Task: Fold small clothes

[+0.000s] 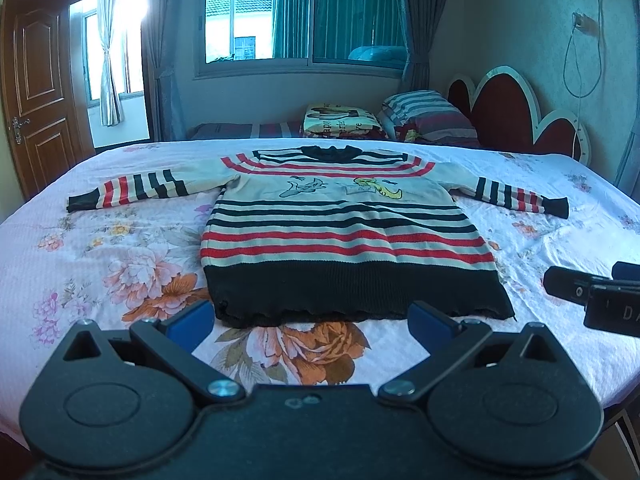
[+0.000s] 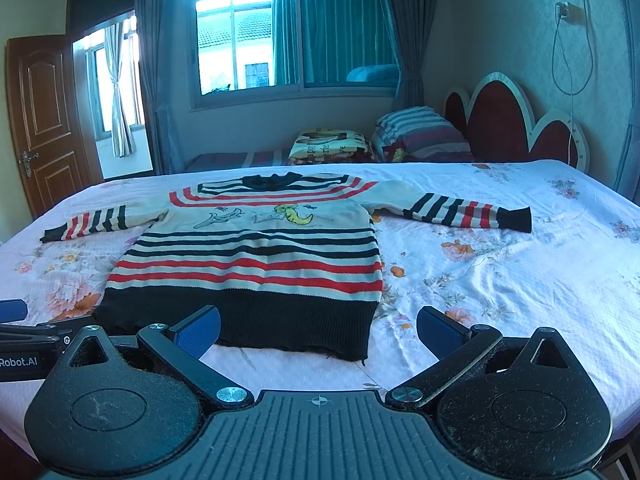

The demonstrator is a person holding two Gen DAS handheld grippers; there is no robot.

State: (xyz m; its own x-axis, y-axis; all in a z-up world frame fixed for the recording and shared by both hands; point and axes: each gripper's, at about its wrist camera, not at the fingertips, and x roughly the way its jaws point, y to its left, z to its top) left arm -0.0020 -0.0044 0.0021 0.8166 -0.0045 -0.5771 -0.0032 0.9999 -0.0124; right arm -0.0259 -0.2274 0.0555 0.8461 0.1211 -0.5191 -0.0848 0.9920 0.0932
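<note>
A small striped sweater (image 1: pixel 340 220) lies flat on the bed, front up, both sleeves spread out, with red, black and cream stripes, a black hem and cartoon figures on the chest. It also shows in the right wrist view (image 2: pixel 256 256). My left gripper (image 1: pixel 312 322) is open and empty, just in front of the black hem. My right gripper (image 2: pixel 318 330) is open and empty, in front of the hem's right corner. The right gripper shows at the right edge of the left wrist view (image 1: pixel 592 296).
The bed has a white floral sheet (image 1: pixel 120 264). A folded blanket (image 1: pixel 340 120) and a striped pillow (image 1: pixel 428 116) lie at the far side by the red headboard (image 1: pixel 512 108). A wooden door (image 1: pixel 36 92) stands at the left.
</note>
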